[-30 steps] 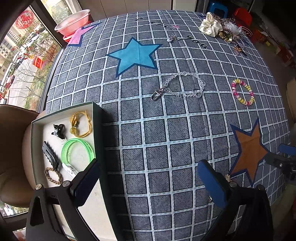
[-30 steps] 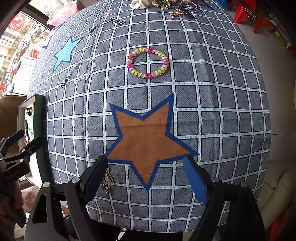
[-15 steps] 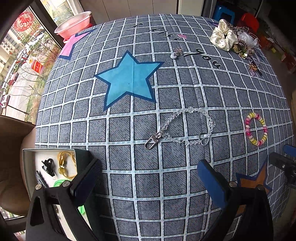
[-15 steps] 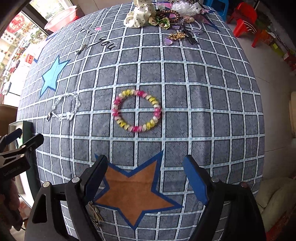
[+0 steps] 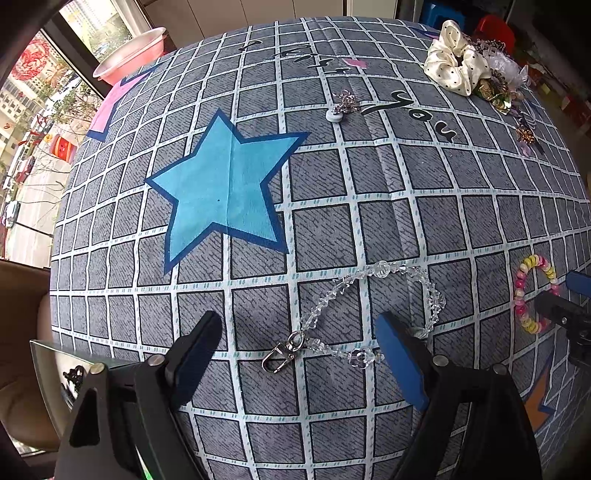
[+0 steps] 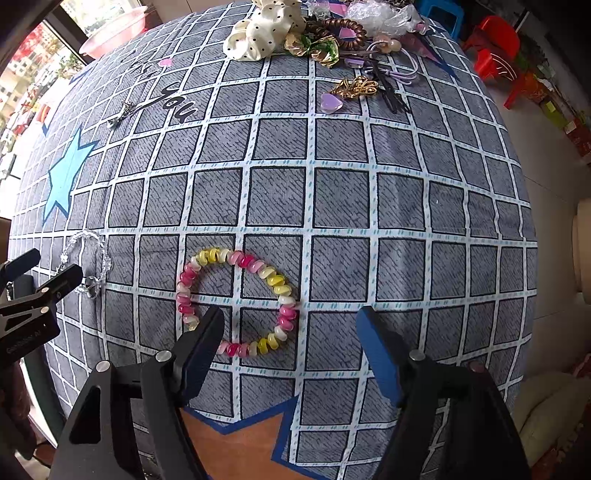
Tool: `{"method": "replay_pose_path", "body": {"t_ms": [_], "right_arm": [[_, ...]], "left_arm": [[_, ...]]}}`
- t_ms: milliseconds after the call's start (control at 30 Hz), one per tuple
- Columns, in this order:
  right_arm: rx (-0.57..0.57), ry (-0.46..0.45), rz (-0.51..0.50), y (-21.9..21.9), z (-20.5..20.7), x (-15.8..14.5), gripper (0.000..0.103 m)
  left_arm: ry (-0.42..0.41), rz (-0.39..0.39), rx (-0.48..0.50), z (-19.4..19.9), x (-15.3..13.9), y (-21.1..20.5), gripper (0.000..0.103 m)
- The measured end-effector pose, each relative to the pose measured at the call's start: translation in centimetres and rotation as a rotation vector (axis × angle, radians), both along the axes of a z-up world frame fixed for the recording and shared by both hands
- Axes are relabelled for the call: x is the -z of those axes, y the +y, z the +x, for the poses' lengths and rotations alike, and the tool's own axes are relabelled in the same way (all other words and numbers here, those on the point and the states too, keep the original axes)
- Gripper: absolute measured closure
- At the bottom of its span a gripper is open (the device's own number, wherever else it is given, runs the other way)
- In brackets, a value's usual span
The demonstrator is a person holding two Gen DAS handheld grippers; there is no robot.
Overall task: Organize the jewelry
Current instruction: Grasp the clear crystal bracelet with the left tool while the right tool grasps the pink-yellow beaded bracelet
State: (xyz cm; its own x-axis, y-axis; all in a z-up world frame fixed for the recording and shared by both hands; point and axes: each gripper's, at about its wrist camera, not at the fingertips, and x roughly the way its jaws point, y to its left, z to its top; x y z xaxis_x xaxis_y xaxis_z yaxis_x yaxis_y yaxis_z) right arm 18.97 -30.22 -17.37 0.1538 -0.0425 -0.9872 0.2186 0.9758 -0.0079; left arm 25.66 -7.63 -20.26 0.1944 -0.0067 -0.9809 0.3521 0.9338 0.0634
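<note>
A clear crystal bead chain with a metal clasp lies on the checked cloth; my left gripper is open just over its near end, the clasp between the fingers. A pink, yellow and white bead bracelet lies before my right gripper, which is open with its left finger over the bracelet's near left edge. The bracelet also shows in the left wrist view, and the chain in the right wrist view. The jewelry box shows only as a corner at lower left.
A pile of hair accessories with a cream scrunchie lies at the far edge. A gold clip, a purple heart and a small brooch lie loose. A pink basin stands beyond the table's far left.
Both grippers have moved forward across the table. The left one came over the crystal chain and the box slid almost out of view. The right one came up to the bead bracelet.
</note>
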Motion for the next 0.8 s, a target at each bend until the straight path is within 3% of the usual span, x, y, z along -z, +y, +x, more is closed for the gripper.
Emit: {"method": "replay_pose_path", "body": {"t_ms": [133, 300, 333, 400, 467, 500, 533, 567, 800], "right_arm": [[-0.033, -0.019, -0.039, 1.7, 0.8, 1.0, 0.029], [-0.064, -0.033, -0.061, 2.5, 1.8, 2.0, 0.031], [-0.071, -0.037, -0.062, 2.5, 1.8, 1.9, 0.035], [-0.09, -0.044, -0.064, 3.1, 1.6, 1.4, 0.046], [-0.105, -0.047, -0.062, 3.3, 1.3, 0.8, 0.069], [-0.106, -0.047, -0.06, 3.5, 1.4, 0.7, 0.075], [-0.103, -0.046, -0.058, 3.6, 1.5, 0.7, 0.088], [-0.095, -0.046, -0.057, 3.9, 1.1, 0.0, 0.094], [-0.043, -0.068, 0.019, 3.3, 0.7, -0.9, 0.094]], "left_arm": [[0.0, -0.012, 0.002, 0.7, 0.2, -0.2, 0.014], [0.016, -0.065, 0.016, 0.6, 0.0, -0.4, 0.037], [0.018, -0.075, 0.024, 0.4, -0.1, -0.5, 0.041], [0.01, -0.078, 0.045, 0.1, -0.3, -0.7, 0.065], [0.017, -0.083, 0.064, -0.3, -0.5, -1.4, 0.085], [0.023, -0.086, 0.07, -0.4, -0.6, -1.8, 0.089], [0.032, -0.095, 0.07, -0.4, -0.6, -1.7, 0.089], [0.038, -0.104, 0.068, -0.4, -0.7, -1.4, 0.089], [0.035, -0.139, 0.057, -2.2, -2.3, -0.6, 0.089]]}}
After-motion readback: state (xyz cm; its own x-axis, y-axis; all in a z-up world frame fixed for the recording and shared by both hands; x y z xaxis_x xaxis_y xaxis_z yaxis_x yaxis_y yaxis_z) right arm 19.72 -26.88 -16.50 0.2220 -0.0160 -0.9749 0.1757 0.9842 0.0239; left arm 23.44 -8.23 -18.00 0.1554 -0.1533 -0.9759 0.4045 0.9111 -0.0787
